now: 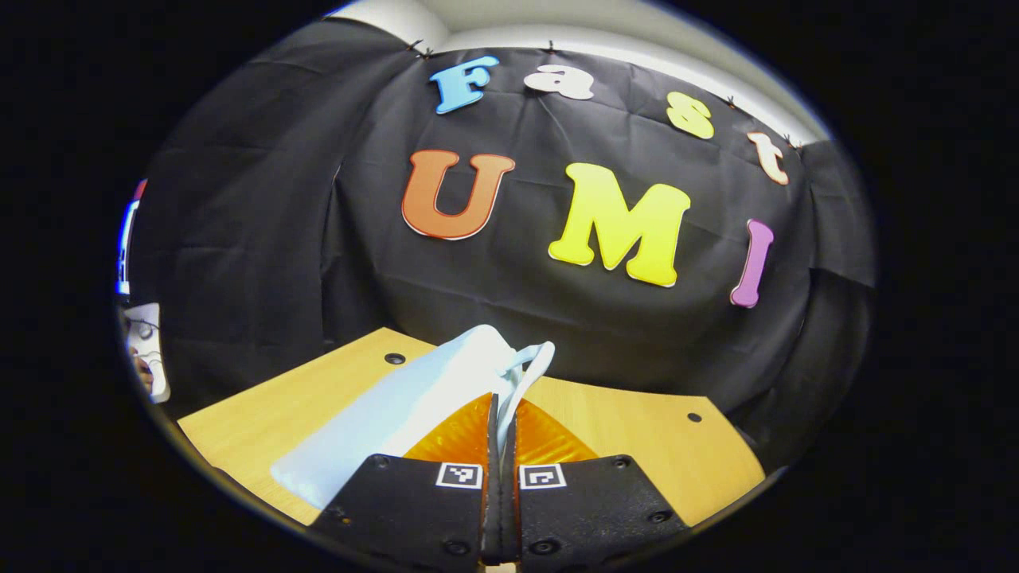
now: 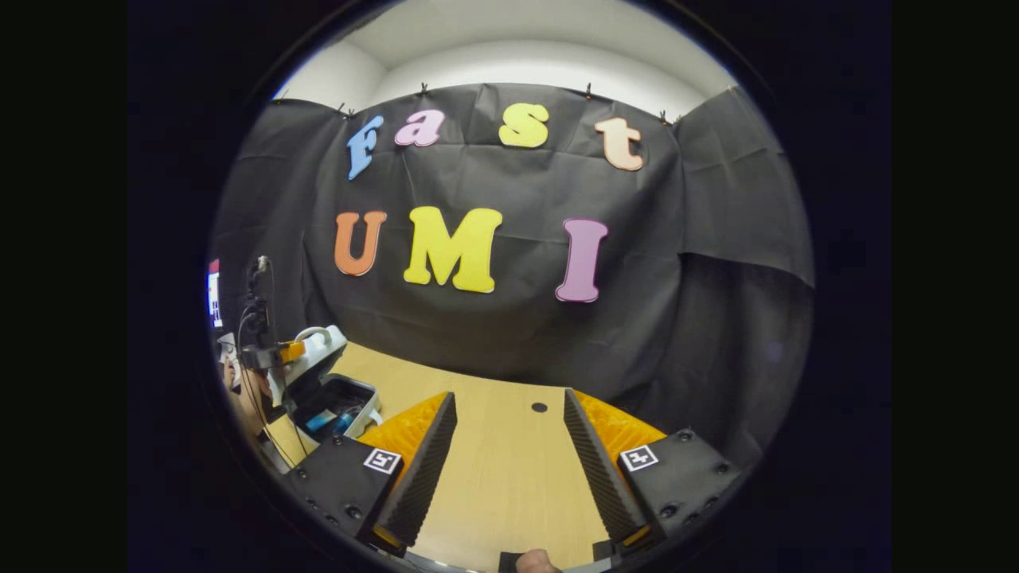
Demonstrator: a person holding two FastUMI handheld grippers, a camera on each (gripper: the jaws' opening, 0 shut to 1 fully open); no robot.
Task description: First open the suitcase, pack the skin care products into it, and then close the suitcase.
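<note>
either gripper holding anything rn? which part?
Left gripper is shut on the suitcase lid's handle, lid half raised. Right gripper is open, holding nothing.

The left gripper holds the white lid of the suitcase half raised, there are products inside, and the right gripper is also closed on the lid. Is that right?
Not quite. The right gripper is not on the lid: the right gripper view shows its jaws wide apart, empty, over the bare table. The rest stands: the left gripper pinches the lid's handle, and products lie in the open suitcase.
</note>
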